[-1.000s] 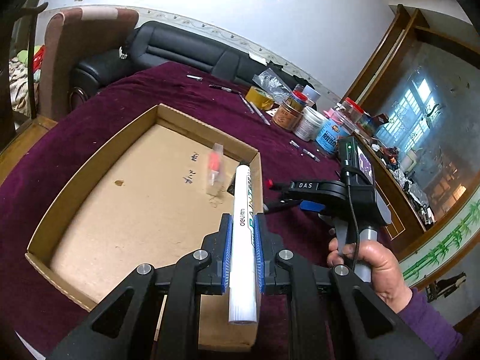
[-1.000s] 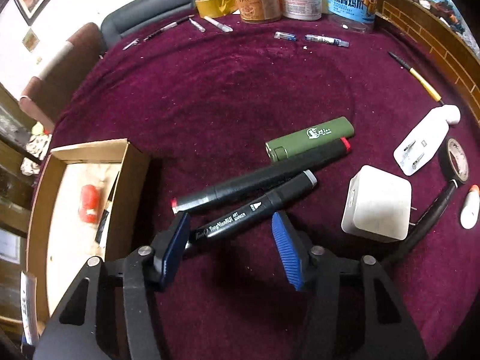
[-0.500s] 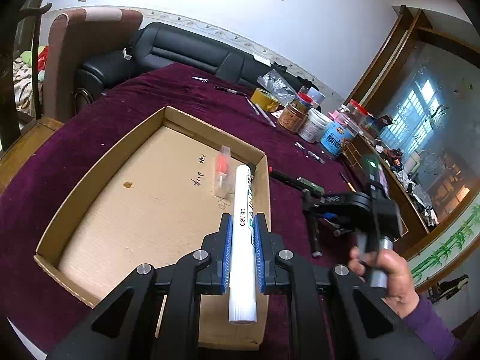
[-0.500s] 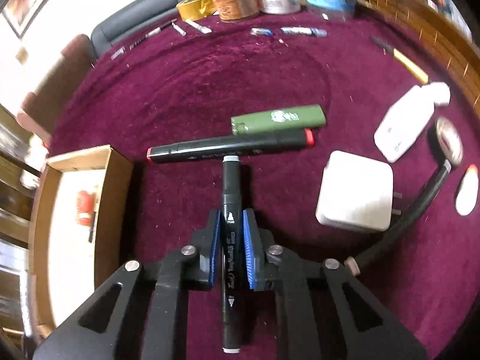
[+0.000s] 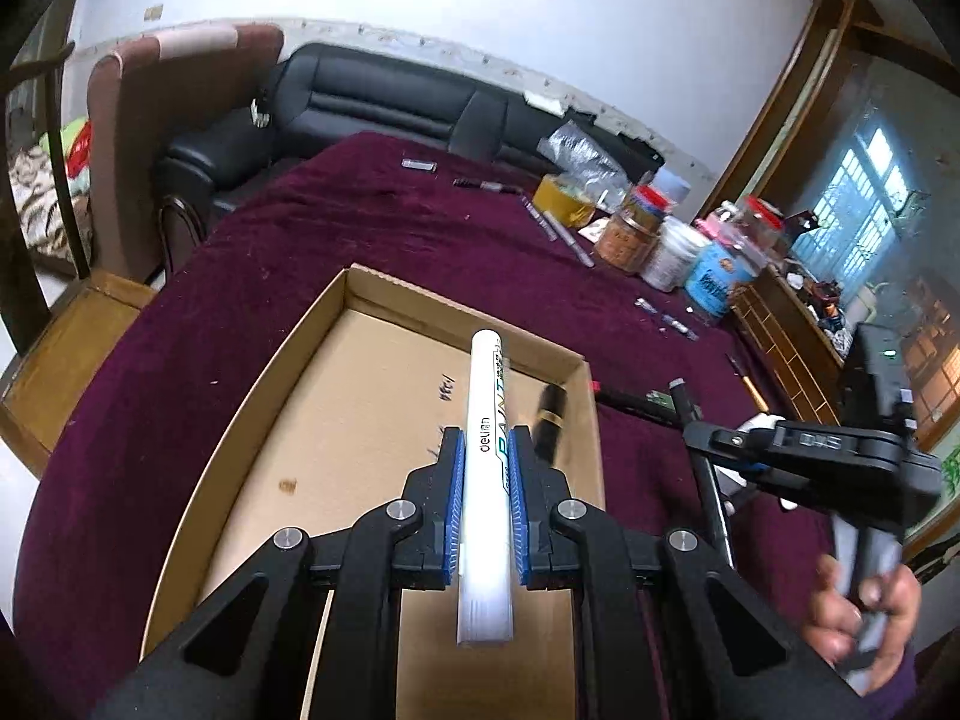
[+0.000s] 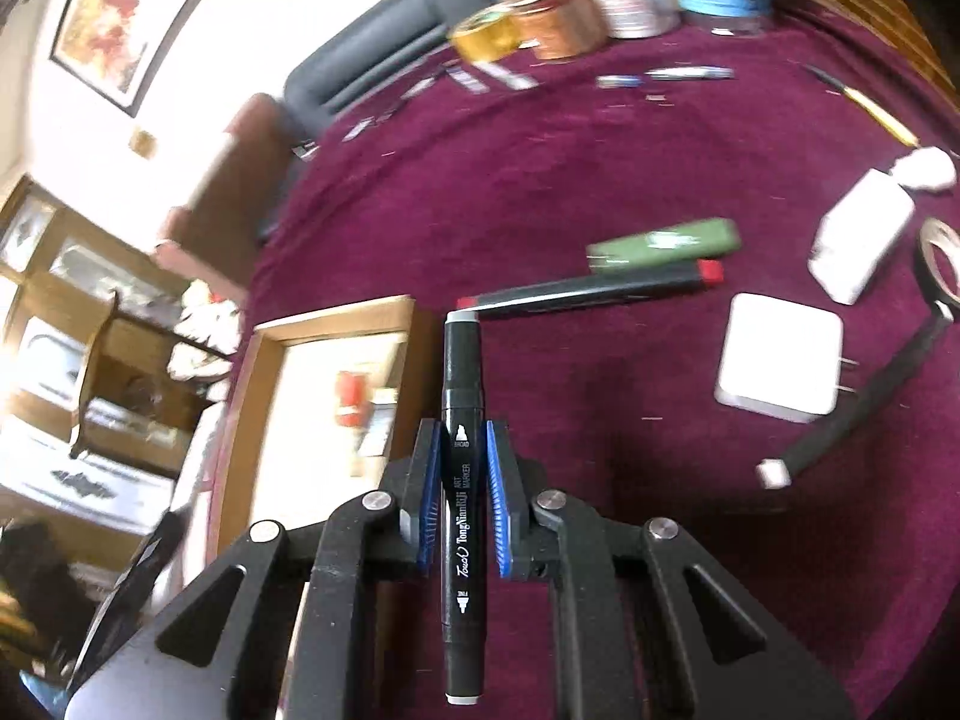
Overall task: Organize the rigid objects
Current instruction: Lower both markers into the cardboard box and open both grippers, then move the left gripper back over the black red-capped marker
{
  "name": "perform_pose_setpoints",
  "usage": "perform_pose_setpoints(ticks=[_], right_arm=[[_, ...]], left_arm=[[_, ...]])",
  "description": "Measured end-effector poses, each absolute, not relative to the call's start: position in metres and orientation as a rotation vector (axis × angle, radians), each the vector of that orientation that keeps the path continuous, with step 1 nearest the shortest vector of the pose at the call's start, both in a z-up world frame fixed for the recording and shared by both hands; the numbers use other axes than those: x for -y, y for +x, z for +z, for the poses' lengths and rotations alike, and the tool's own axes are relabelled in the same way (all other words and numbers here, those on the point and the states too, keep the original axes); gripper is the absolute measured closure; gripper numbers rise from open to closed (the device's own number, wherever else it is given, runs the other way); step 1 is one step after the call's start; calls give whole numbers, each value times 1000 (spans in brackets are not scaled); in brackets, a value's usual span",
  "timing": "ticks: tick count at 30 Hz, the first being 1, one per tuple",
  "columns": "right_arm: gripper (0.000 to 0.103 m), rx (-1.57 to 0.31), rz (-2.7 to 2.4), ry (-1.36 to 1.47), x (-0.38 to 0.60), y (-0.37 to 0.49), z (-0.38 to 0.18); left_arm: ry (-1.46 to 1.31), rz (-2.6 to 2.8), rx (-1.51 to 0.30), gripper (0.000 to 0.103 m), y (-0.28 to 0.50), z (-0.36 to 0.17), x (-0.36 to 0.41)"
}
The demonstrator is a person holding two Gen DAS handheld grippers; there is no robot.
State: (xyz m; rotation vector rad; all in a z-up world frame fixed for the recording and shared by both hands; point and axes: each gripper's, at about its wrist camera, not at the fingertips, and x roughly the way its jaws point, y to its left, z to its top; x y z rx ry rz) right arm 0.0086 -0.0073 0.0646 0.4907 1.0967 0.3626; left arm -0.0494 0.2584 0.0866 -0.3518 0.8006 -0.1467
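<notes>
A deep maroon velvety cloth covers the desk [image 5: 336, 222], with a black leather sofa [image 5: 372, 96] and a brown armchair [image 5: 162, 120] beyond its far edge under a white wall. The left claw [image 5: 485, 468] is closed tight on one white cylindrical paint marker [image 5: 487, 450], its blue ribbed pads pressing both sides; the marker points straight ahead, above the shallow rectangular cardboard box [image 5: 312, 336] that lies directly under and ahead of this claw. Just right of the pads, a dark pen with a gold band [image 5: 549, 420] lies blurred by the box's right wall. Far ahead and to the right stands a cluster of jars and tubs [image 5: 672, 240] beside a roll of yellow tape [image 5: 564, 201]. Further right, the right claw [image 6: 461, 468] is likewise shut on one black art marker [image 6: 462, 480] with grey end caps, held lengthwise between its pads. The same cardboard box [image 6: 336, 315] sits to the left of this claw, with a red item inside, too blurred to identify. Ahead and to the right lie one long black marker with red ends [image 6: 588, 291] and, touching it, one green rectangular case [image 6: 666, 243]. To the right sit two white chargers, a square one [image 6: 780, 354] with metal prongs and a flatter one [image 6: 858, 240] further off.
</notes>
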Motion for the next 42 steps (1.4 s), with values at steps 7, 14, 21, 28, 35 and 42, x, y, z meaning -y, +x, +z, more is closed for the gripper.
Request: perform_pose_setpoints(ticks=[7, 14, 21, 28, 35, 42], right_arm=[[90, -1159, 491, 475, -64, 32, 65], [90, -1218, 528, 488, -116, 61, 37], [90, -1250, 488, 418, -139, 76, 23], [90, -1237, 461, 355, -144, 82, 23], [90, -1187, 452, 339, -135, 79, 32], [83, -1068, 474, 315, -103, 61, 69]], left_arm=[[-407, -136, -897, 92, -5, 55, -273], [-509, -134, -949, 92, 19, 29, -288], [-559, -149, -962, 92, 32, 20, -290], [-592, -181, -943, 86, 27, 22, -296], [-627, -158, -875, 58, 7, 44, -307], [-506, -111, -779, 50, -36, 82, -286]])
